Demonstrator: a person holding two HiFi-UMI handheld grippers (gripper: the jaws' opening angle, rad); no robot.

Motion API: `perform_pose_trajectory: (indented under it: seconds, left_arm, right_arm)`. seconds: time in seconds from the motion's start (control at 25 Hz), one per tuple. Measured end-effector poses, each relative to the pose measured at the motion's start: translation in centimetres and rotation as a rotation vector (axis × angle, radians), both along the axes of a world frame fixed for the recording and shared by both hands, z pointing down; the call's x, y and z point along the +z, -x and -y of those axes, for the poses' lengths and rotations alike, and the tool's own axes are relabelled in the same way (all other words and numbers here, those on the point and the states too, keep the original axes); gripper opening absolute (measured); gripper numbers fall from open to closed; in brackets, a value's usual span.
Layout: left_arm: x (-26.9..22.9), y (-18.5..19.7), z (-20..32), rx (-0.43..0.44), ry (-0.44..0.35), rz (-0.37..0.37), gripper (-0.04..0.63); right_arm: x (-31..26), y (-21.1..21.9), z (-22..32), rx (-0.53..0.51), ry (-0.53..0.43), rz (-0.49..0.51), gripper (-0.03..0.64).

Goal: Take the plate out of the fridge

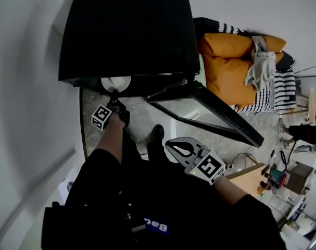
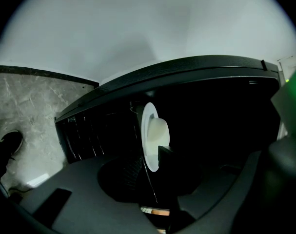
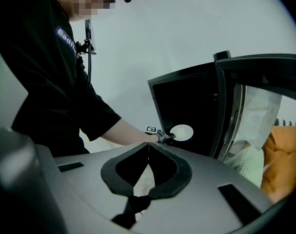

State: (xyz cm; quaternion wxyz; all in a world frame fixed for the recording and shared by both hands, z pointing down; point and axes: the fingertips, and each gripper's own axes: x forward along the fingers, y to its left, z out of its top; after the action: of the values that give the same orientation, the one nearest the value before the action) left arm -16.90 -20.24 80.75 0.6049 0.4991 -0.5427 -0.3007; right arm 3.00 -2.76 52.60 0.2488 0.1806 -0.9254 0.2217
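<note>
The black fridge [image 1: 126, 30] stands with its glass door [image 1: 210, 111] swung open to the right. A white plate [image 1: 116, 83] sits at the front of the dark opening. My left gripper [image 1: 114, 104] reaches in from below and is shut on the plate's near rim. In the left gripper view the plate [image 2: 150, 130] is edge-on, its foot ring facing right, pinched by my left gripper [image 2: 156, 168]. My right gripper [image 1: 185, 149] hangs back near my body, shut and empty. Its own view shows the jaws [image 3: 148, 144] meeting, with the plate [image 3: 182, 132] and left gripper [image 3: 161, 136] beyond.
Orange sofa cushions [image 1: 228, 61] with a grey cloth [image 1: 259, 61] and striped pillows lie behind the door. A wooden table [image 1: 251, 181] with small items is at the lower right. My shoe [image 1: 156, 134] stands on the marble floor [image 1: 142, 116] before the fridge. White wall to the left.
</note>
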Motion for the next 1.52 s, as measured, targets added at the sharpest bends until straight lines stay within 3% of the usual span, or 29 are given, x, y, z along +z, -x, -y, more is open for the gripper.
perform_pose_trajectory:
  seconds: [0.12,0.28,0.92,1.36,1.52]
  left_arm:
    - [0.1,-0.1,0.2,-0.001,0.022,0.000,0.106]
    - [0.5,0.2,0.1,-0.012,0.056,-0.002,0.037]
    - [0.5,-0.7,-1.7,-0.070,0.032,-0.116,0.020]
    - [0.9,-0.7,-0.6,-0.029,0.002,-0.088,0.023]
    - [1.1,-0.6,-0.2,-0.043,0.011,-0.112,0.021]
  right_arm:
    - [0.2,-0.2,0.1,0.008,0.009,-0.003,0.011]
    - [0.0,-0.2,0.2,0.014,0.030,-0.009,0.011]
    - [0.5,0.2,0.3,0.001,0.038,-0.013,0.011]
    - [1.4,-0.3,-0.4,0.015,0.059,-0.037,0.011]
    - [1.3,-0.3,-0.6,0.024,0.078,-0.044,0.011]
